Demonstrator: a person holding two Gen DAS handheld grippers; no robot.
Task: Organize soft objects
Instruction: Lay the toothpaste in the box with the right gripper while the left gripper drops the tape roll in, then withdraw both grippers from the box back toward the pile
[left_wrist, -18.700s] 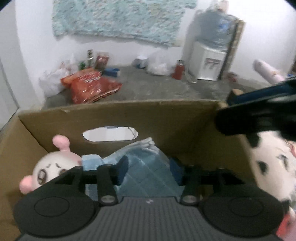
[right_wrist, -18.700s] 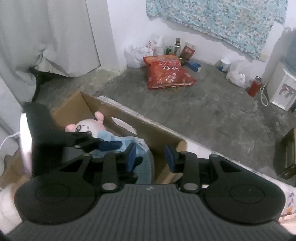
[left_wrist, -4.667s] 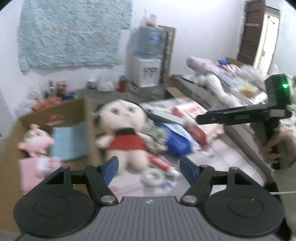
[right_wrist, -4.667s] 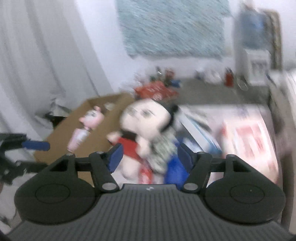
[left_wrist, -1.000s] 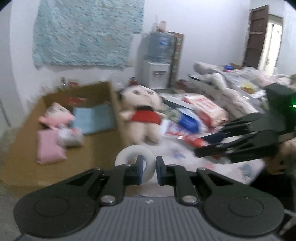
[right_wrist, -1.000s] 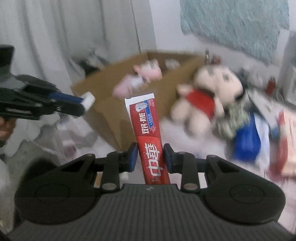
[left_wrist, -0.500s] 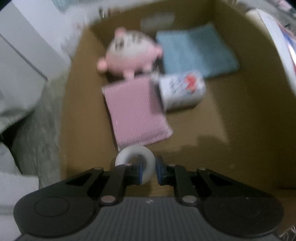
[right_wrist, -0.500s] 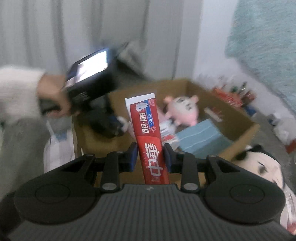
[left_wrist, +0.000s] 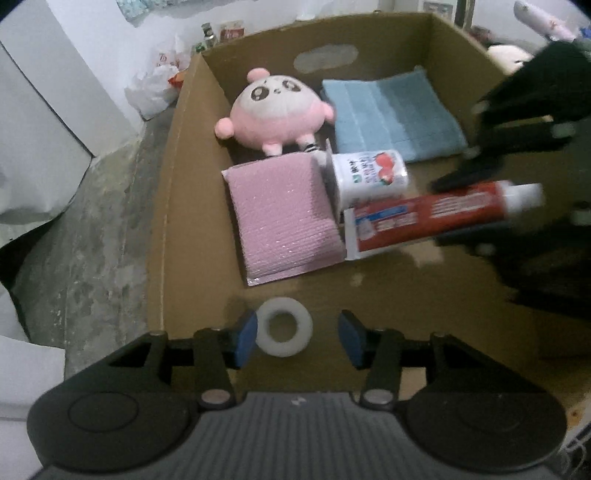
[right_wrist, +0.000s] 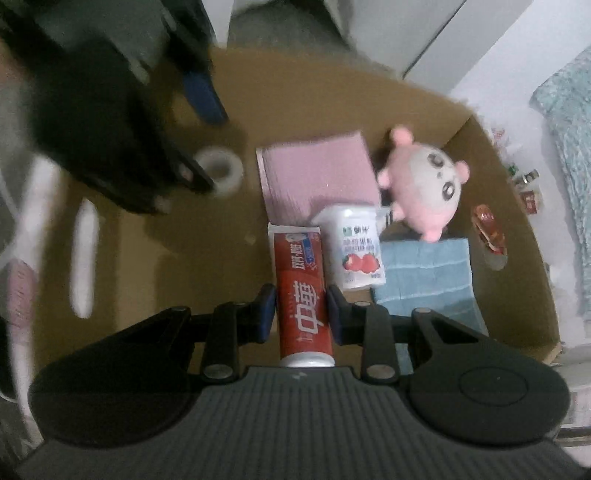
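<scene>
Both grippers have swung down over the brown cardboard box (left_wrist: 173, 192). Left gripper (left_wrist: 297, 334) has just been opening; the white tape ring (left_wrist: 284, 326) sits loose between its parted jaws. Right gripper (right_wrist: 301, 314) clamps the red toothpaste tube (right_wrist: 301, 291), at 3 o'clock of the pink padded pouch (left_wrist: 280, 218). Released aslant, the tube may roll against the strawberry-print white tissue pack (left_wrist: 369, 177).

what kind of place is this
Probably a lived-in home room: a cardboard box of household items on a bare concrete floor, with plastic bags against a white wall.
</scene>
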